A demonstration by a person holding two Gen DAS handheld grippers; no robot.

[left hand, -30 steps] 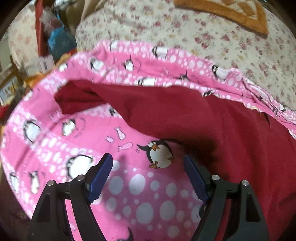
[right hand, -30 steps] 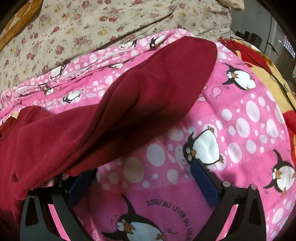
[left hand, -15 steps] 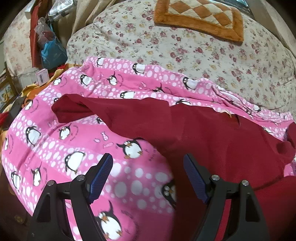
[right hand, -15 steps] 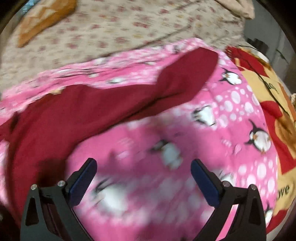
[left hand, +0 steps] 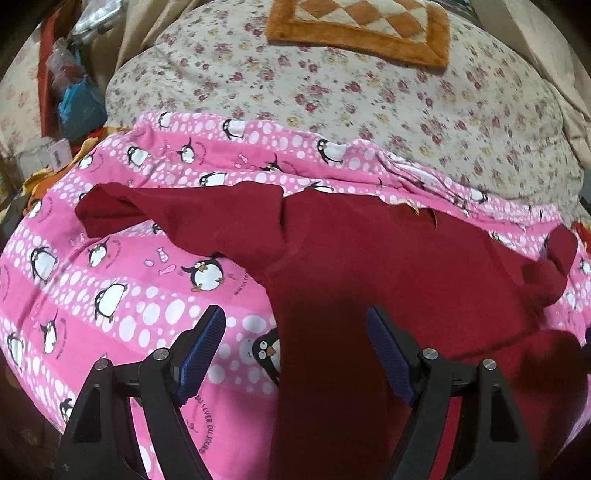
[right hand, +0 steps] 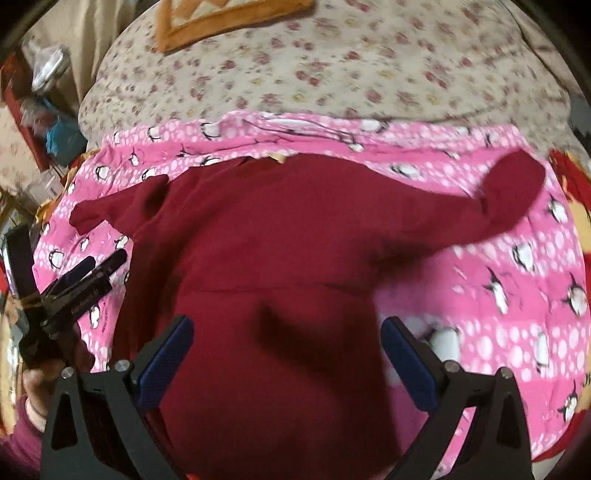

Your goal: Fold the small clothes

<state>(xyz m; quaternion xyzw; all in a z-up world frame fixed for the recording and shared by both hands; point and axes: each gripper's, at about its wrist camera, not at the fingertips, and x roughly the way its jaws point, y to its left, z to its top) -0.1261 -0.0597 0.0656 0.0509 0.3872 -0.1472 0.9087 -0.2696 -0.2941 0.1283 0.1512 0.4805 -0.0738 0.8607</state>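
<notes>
We have a small dark red fleece long-sleeved top [right hand: 280,236] lying spread out on a pink blanket printed with penguins and white dots [left hand: 122,295]. Its body runs toward us, its left sleeve [left hand: 177,218] reaches out to one side, its right sleeve [right hand: 491,199] to the other with the cuff end doubled over, and a pale tag [right hand: 277,158] shows at the collar.

As we judge it, the folding has hardly begun: the top is laid out roughly flat, no sleeve is brought in over the body, and all the folds are left to do.

Our left gripper [left hand: 295,354] hovers above the top's near left edge, fingers wide apart and empty. Our right gripper [right hand: 286,363] hangs over the lower body, equally spread, with nothing between the blue pads [right hand: 166,362].

The blanket carries printed French writing; we read "LEVER DU JOUR" [left hand: 201,417] near the left gripper. Beyond it lie a cream floral-print quilt [left hand: 369,103] and an orange-bordered diamond-patterned mat [left hand: 358,29].
</notes>
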